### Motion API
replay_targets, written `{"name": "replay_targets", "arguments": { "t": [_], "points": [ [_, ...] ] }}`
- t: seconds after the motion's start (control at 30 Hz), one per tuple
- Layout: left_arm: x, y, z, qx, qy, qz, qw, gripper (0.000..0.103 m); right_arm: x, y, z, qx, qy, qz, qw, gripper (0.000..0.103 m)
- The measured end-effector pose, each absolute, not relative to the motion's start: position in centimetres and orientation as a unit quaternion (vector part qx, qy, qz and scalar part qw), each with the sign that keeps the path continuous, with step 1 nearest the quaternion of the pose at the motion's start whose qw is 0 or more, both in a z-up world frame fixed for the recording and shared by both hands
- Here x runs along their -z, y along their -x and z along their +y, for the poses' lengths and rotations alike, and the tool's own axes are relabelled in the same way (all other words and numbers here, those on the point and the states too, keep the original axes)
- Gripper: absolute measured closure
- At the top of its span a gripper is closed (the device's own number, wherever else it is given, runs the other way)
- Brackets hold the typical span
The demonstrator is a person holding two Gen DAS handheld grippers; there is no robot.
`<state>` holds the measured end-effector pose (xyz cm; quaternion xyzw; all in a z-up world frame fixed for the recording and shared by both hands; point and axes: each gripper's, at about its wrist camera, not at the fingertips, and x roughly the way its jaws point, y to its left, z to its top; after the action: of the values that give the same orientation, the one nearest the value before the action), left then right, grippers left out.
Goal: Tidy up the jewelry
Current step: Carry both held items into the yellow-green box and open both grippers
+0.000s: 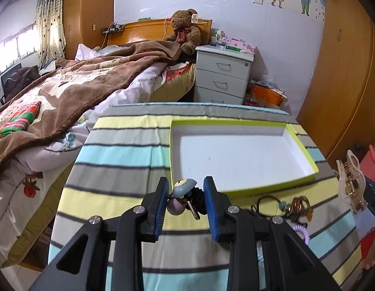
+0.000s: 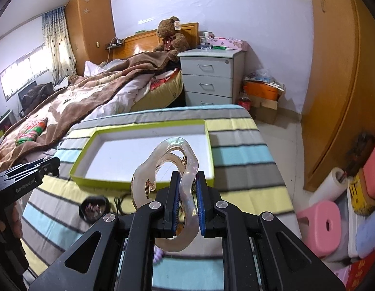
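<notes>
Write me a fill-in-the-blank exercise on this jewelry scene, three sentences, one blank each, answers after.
1. The right gripper is shut on a clear hair ____.
2. The white inside of the green-rimmed tray is ____.
3. The teddy bear sits on the ____.

Missing words: claw clip; empty; bed.

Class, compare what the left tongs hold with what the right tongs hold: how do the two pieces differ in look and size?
The hair claw in the right tongs is clear and see-through; the charm clip in the left tongs is opaque, blue-grey and mauve. The hair claw is large, rising well past its tongs; the charm clip is small and fits between its own. Both are gripped above the striped cloth, neither yet in the tray.
</notes>
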<state>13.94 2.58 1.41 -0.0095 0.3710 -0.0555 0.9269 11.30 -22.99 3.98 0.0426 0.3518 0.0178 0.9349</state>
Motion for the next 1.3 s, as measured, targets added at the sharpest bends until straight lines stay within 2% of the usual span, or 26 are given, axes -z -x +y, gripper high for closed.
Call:
{"name": "replay_targets", "arguments": {
  "t": [0.33, 0.7, 1.3],
  "points": [
    [-2.0, -18.0, 1.7, 0.065, 0.014, 0.37, 0.927, 0.072, -3.4, -16.9, -21.8, -0.028, -0.016, 0.367, 0.93, 0.09],
    [0.4, -23.4, 0.1, 0.076, 0.028, 0.401, 0.912, 0.072, -0.2, -23.2, -22.4, -0.033, -0.007, 0.412, 0.91, 0.09],
    [4.1, -27.6, -1.2, 0.056, 0.016, 0.45, 0.891, 0.072, 3.3, -26.6, -23.0, -0.012, 0.025, 0.448, 0.894, 0.09]
  ]
}}
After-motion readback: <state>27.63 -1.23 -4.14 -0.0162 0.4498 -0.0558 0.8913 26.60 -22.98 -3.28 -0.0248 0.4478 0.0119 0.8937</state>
